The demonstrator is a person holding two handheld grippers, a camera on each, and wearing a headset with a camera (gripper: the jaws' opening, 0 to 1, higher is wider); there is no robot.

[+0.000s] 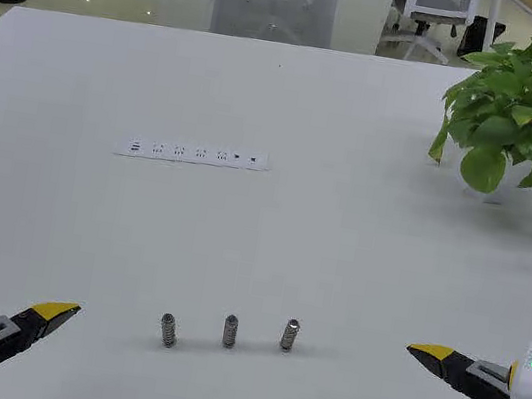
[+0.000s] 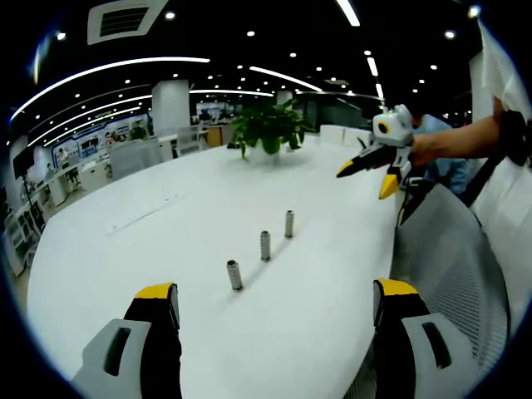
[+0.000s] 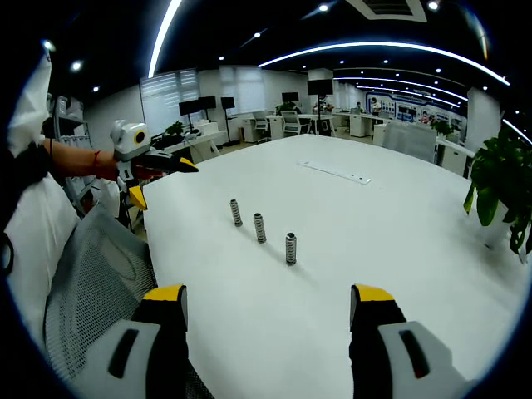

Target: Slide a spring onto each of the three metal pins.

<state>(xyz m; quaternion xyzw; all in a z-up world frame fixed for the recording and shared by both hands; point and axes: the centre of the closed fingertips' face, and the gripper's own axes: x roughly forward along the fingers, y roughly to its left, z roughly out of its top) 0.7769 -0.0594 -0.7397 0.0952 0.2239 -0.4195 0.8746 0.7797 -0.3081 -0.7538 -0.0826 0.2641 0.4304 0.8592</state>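
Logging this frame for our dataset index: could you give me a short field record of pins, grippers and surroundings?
pins: three, upright in a row on the table, each apparently carrying a spring
left gripper: open, empty, clear of the pins
right gripper: open, empty, clear of the pins
other: power strip and potted plant farther back on the table

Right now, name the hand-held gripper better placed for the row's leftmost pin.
Left. The left hand-held gripper is open and nearest the leftmost pin; the right hand-held gripper lies past the other two pins.
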